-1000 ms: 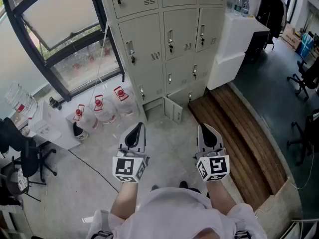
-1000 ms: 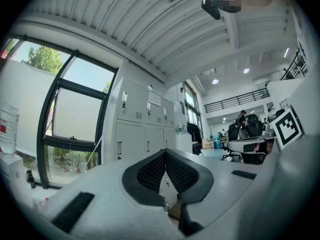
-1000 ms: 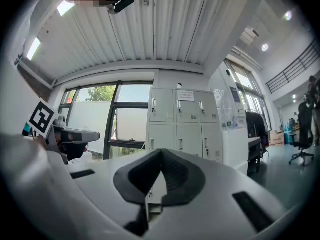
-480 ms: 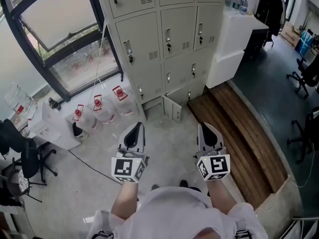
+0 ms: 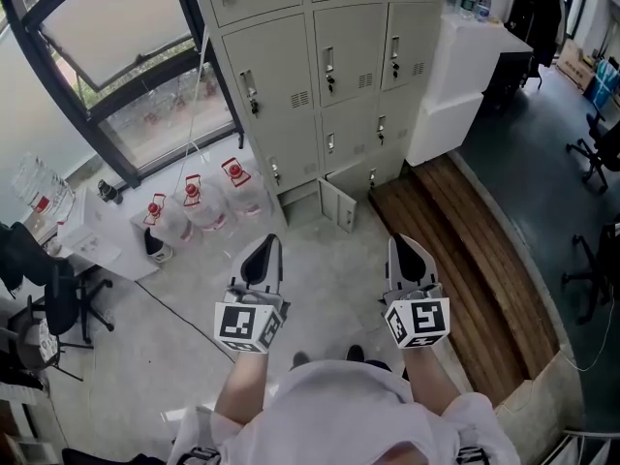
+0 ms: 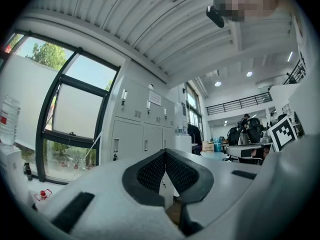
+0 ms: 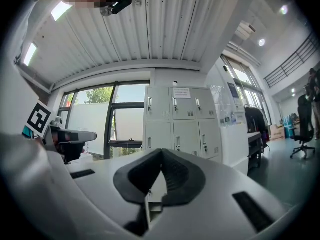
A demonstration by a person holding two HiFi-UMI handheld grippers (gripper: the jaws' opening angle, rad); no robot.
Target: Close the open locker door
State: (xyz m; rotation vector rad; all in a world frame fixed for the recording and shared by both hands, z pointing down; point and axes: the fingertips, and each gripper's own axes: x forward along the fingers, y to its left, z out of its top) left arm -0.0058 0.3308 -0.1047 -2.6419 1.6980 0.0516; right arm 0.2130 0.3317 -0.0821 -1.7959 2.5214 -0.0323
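Locker door (image 5: 340, 208) hangs open in the bottom row of the gray lockers (image 5: 320, 66), well ahead of both tongs. The left gripper (image 5: 263, 249) and the right gripper (image 5: 406, 248) are held side by side above the floor. Each one has its jaws pressed together with nothing in them. Only the head view shows what is down low: the pale floor (image 5: 174, 308), a strip of brown wood boards (image 5: 465, 260), and big water jugs (image 5: 199, 209) with red caps next to the lockers. It also shows black chairs (image 5: 596, 143) on a dark floor far to the right. The two gripper views look up more, so they show the white ribbed ceiling (image 7: 150, 29) with its lights. They also show green trees (image 6: 42, 54) outside the tall window (image 5: 126, 56).
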